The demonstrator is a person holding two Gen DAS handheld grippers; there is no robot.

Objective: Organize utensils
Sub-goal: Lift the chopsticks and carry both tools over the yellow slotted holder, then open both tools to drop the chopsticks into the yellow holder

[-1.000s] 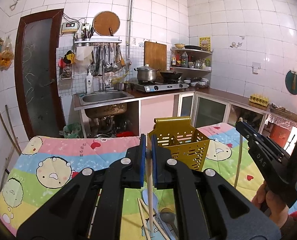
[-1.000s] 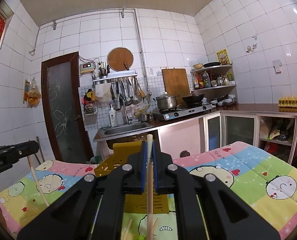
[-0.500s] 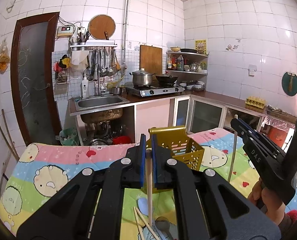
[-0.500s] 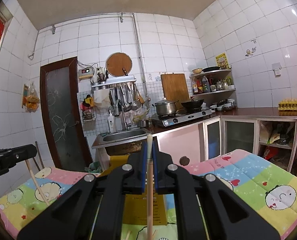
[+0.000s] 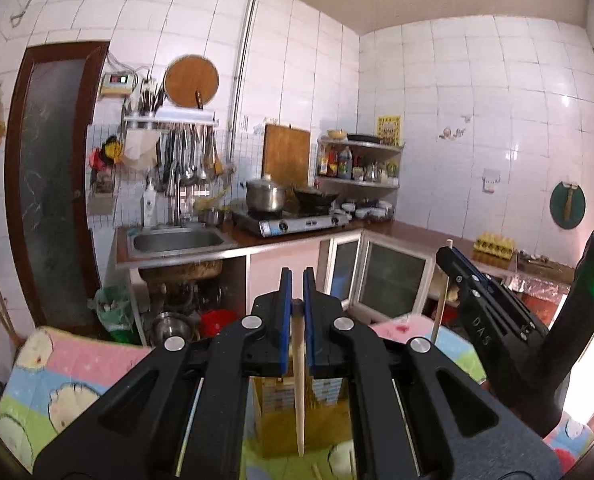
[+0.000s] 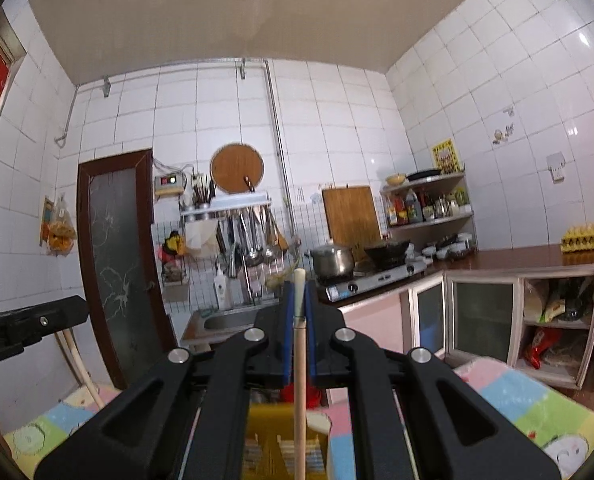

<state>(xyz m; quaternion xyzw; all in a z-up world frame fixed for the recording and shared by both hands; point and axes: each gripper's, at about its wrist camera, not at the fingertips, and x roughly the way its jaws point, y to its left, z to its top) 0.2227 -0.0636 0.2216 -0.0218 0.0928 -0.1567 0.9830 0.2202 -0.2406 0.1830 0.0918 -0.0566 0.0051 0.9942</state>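
My left gripper (image 5: 295,284) is shut on a wooden chopstick (image 5: 299,384) that hangs down between the pads, its tip above the yellow utensil holder (image 5: 281,408). My right gripper (image 6: 299,292) is shut on a second wooden chopstick (image 6: 299,392), held upright above the yellow utensil holder (image 6: 265,440). The right gripper also shows in the left wrist view (image 5: 493,312) with its chopstick (image 5: 441,292). The left gripper shows at the left edge of the right wrist view (image 6: 29,328). Both grippers are raised high over the table.
The table carries a colourful cartoon cloth (image 5: 65,372). More chopsticks (image 5: 351,460) lie on it near the holder. Behind stand a sink (image 5: 177,240), a stove with pots (image 5: 293,220), counter cabinets (image 6: 485,320) and a dark door (image 5: 49,184).
Both grippers have risen and tilted up with their chopsticks. The holder and the tablecloth have dropped low in both views, largely behind the jaws.
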